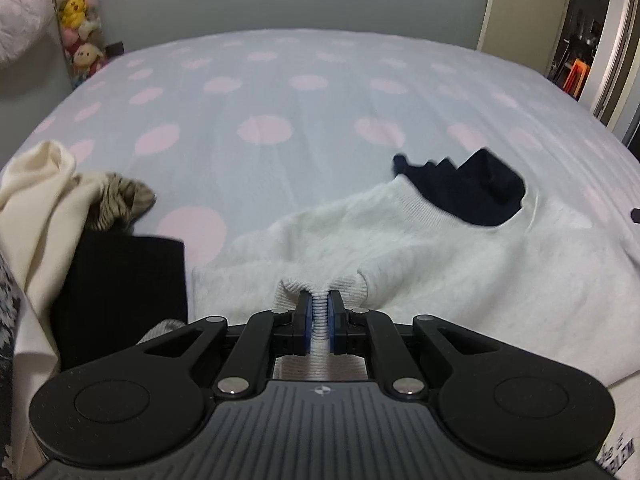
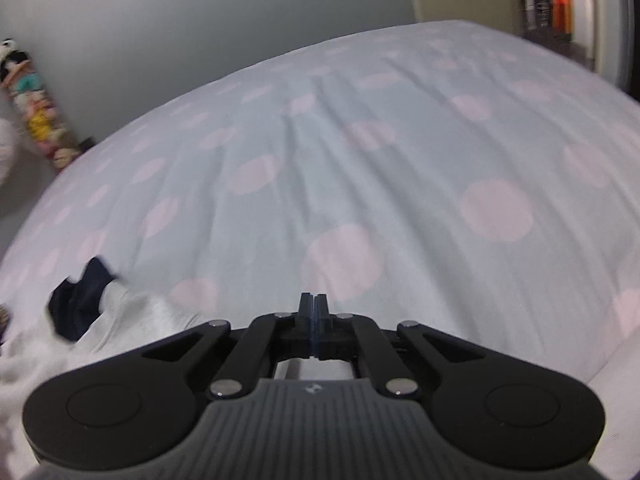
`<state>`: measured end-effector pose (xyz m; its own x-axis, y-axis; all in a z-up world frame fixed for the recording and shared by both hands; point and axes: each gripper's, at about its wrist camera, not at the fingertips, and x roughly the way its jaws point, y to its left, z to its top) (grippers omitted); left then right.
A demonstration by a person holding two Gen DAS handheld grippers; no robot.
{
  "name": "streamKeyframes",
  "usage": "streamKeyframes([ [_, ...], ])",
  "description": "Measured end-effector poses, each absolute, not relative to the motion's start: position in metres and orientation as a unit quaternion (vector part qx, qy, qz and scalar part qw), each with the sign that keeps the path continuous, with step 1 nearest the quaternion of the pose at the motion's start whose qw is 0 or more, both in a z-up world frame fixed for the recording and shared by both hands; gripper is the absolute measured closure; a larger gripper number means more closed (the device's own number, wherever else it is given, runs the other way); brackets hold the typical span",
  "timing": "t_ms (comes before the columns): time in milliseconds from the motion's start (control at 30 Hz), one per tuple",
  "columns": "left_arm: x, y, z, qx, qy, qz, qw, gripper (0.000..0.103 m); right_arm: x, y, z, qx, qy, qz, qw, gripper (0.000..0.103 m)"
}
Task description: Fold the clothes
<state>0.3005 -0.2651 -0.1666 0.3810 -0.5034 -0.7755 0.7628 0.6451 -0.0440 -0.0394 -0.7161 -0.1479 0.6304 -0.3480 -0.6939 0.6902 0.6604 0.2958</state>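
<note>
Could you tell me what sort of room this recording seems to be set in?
Most likely a bedroom at home: clothes lie on a wide bed with a polka-dot sheet, soft toys hang by the wall, and a door stands open.

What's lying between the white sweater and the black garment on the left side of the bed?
Only bare polka-dot sheet shows between the white sweater and the black garment, in the left wrist view.
</note>
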Motion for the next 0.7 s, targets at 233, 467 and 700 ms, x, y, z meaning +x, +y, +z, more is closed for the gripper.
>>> streamKeyframes([
  [233, 0.289, -0.229, -0.161, 0.144, 0.391, -0.392, 0.82, 0.088, -0.076, -0.66, -0.149, 0.254, 0.338, -0.251, 0.871, 0.095],
  [467, 0.258, -0.189, -0.161, 0.174, 0.395, -0.385, 0.816, 0.083, -0.114, -0.592, -0.151, 0.208, 0.376, -0.212, 0.878, 0.074],
  [700, 0.228, -0.158, -0.17, 0.164, 0.403, -0.368, 0.821, 0.076, -0.118, -0.531, -0.163, 0.087, 0.413, -0.213, 0.881, 0.068],
])
